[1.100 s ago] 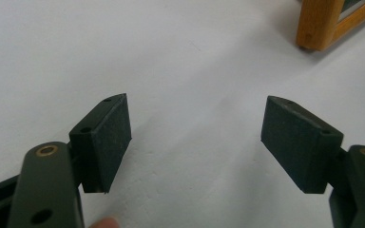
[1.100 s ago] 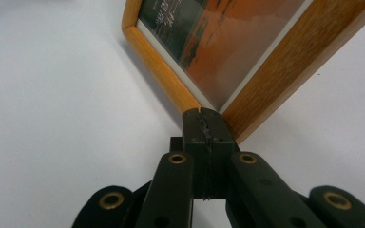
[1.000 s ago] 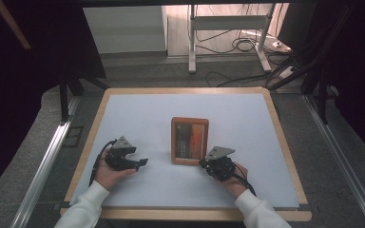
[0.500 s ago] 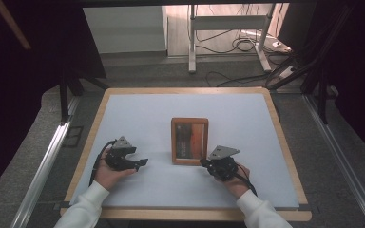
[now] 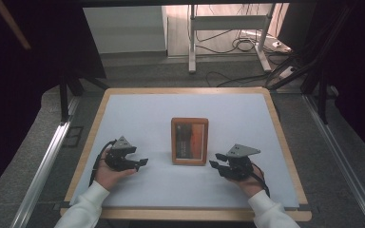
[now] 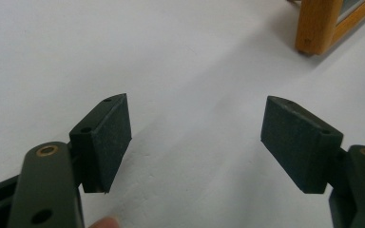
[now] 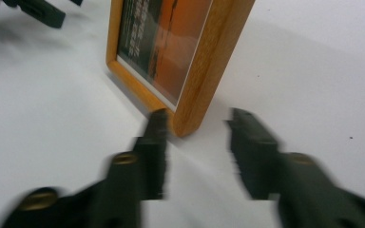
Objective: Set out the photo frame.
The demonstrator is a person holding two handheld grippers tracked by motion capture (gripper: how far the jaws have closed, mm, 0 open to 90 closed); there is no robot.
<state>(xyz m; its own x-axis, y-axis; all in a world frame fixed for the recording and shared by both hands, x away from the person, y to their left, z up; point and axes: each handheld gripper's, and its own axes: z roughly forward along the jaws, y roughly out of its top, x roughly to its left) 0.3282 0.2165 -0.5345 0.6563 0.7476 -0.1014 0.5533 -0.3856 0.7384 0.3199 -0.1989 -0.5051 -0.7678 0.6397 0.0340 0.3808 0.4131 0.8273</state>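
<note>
Two grippers, left gripper and right gripper, jaws apart, flank a wooden picture frame on the white table.

The person wears white sleeves. Each gripper is black with a grey three-cornered plate on top and a trailing black cable. The fingers are flat dark pads with brass-ringed screw holes.

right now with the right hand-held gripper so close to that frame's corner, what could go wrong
1. The right hand-held gripper is open, its jaws straddling the near corner of the wooden picture frame; closing on a corner alone could pivot the frame or let it slip.
2. The frame lies flat on the white table, so a jaw might push it sideways rather than get under it.
3. The left hand-held gripper is open and off to the side, not bracing the frame.
</note>
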